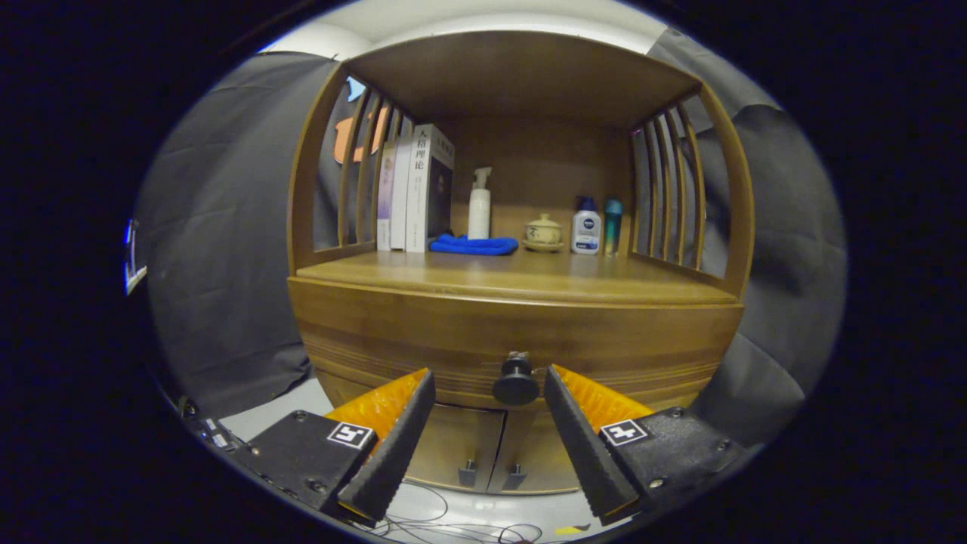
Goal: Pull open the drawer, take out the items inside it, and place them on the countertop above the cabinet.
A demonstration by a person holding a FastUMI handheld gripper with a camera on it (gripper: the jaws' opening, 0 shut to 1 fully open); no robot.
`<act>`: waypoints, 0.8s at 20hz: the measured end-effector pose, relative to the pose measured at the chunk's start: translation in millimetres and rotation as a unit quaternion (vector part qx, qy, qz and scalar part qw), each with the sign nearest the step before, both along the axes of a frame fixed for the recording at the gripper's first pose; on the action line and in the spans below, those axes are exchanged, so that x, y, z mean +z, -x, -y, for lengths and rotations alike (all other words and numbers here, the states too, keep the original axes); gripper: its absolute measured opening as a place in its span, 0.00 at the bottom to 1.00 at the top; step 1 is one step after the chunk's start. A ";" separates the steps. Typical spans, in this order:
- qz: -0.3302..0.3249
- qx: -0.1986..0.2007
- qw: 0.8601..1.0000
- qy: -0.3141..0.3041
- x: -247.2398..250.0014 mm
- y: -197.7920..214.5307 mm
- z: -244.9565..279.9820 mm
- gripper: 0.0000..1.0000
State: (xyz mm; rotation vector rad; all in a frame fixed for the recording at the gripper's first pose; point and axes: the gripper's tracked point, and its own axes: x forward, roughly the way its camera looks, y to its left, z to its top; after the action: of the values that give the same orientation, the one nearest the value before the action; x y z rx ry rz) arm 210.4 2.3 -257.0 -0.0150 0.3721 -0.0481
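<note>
A wooden cabinet stands straight ahead, its drawer front (pixel 423 332) shut flush under the countertop (pixel 514 278). A dark round knob (pixel 516 384) sticks out of the drawer's middle. My gripper (pixel 489 378) is open, and the knob lies between the two fingertips, a little nearer the right one, with neither touching it. The inside of the drawer is hidden.
At the back of the countertop stand several books (pixel 417 189), a white spray bottle (pixel 480 204), a folded blue cloth (pixel 474 245), a small lidded pot (pixel 544 231) and two bottles (pixel 586 227). Slatted sides and a top shelf enclose it. Two small doors (pixel 491 446) sit below the drawer; cables (pixel 453 525) lie on the floor.
</note>
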 end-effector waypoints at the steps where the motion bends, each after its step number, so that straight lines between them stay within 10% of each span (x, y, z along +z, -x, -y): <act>1: 0.001 -0.005 1.000 0.005 -4.7 -3.6 3.9 0.94; 16: 0.015 -0.037 0.999 0.014 -41.2 -48.1 24.9 0.49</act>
State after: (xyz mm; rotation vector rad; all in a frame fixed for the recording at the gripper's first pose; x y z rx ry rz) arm 258.5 -22.6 -298.3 -0.0284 0.3421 -0.1264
